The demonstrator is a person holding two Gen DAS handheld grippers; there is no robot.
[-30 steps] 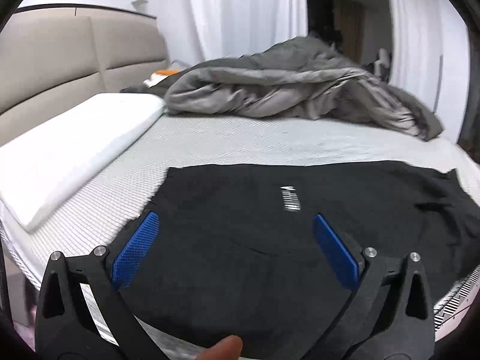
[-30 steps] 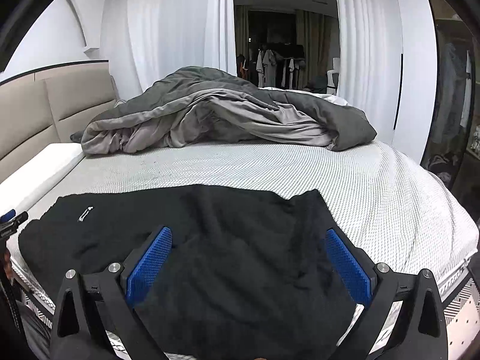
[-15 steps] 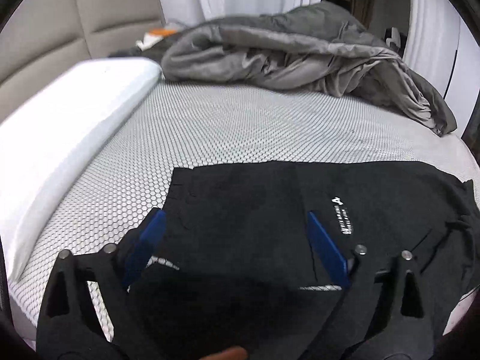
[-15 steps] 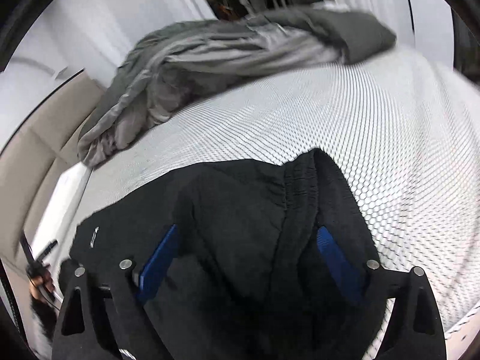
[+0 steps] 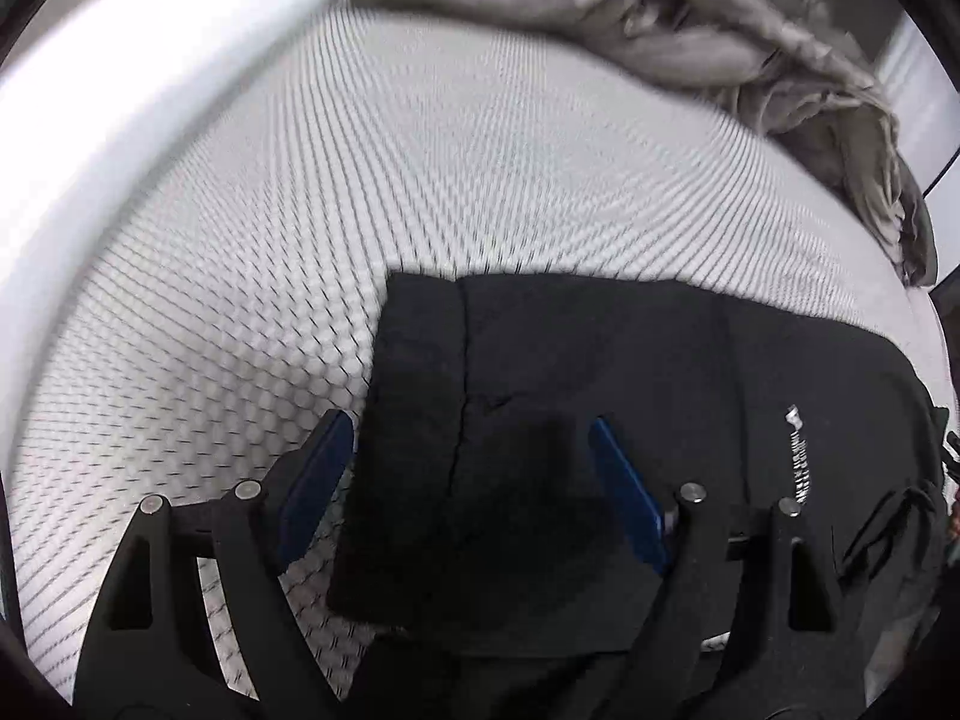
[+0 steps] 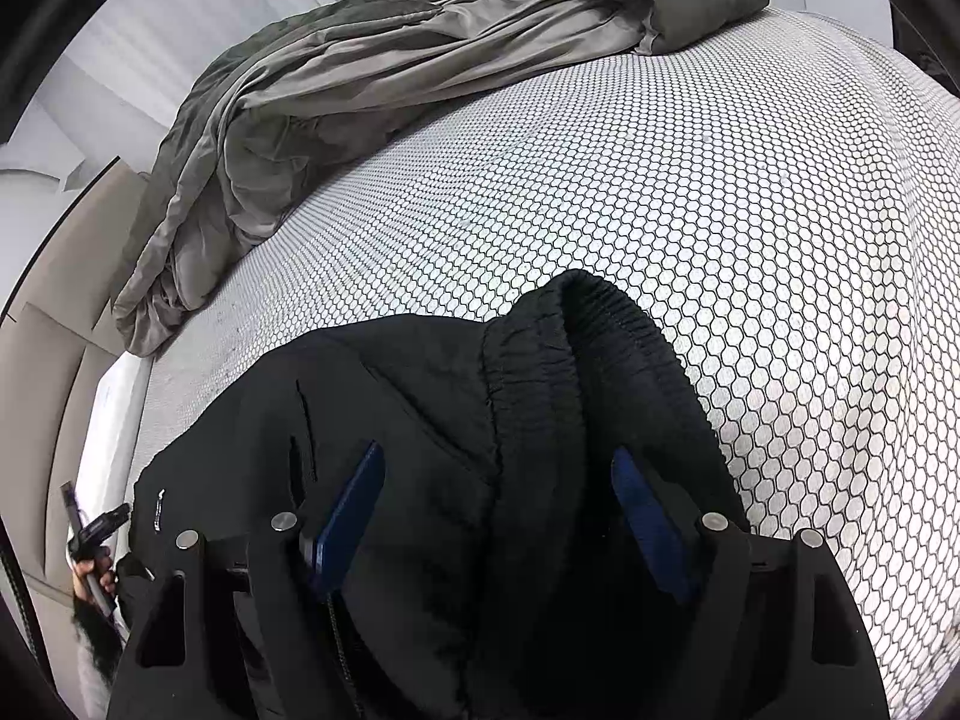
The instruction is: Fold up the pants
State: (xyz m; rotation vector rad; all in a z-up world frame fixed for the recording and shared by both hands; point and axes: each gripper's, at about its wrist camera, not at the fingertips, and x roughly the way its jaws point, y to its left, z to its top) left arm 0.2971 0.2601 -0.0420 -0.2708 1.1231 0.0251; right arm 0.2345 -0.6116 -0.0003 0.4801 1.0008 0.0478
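- Left wrist view: your left gripper [image 5: 468, 480] is closing, its fingers [image 5: 315, 483] still spread and not yet pinching, with the leg-hem end of the black pants [image 5: 600, 420] lying between them. The pants are lying flat along the near edge of the bed [image 5: 420, 180], hem toward the pillow [image 5: 120, 90] side. One finger is sitting over bare mattress beside the hem edge, the other over cloth, so you are risking a pinch on the top layer only, or on the bed cover along with it. The picture is smeared, so I cannot tell how close the tips are to the fabric.
- Right wrist view: your right gripper [image 6: 498, 510] is closing too, fingers [image 6: 351, 510] apart with the bunched waistband [image 6: 600, 330] humped up between them, nothing squeezed yet. That ribbed band is standing in a thick ridge; if you are closing beside the ridge rather than across it, it is likely to slip out or drag up lopsided, twisting the fold. The grey duvet [image 6: 390, 60] is lying well clear at the far side.
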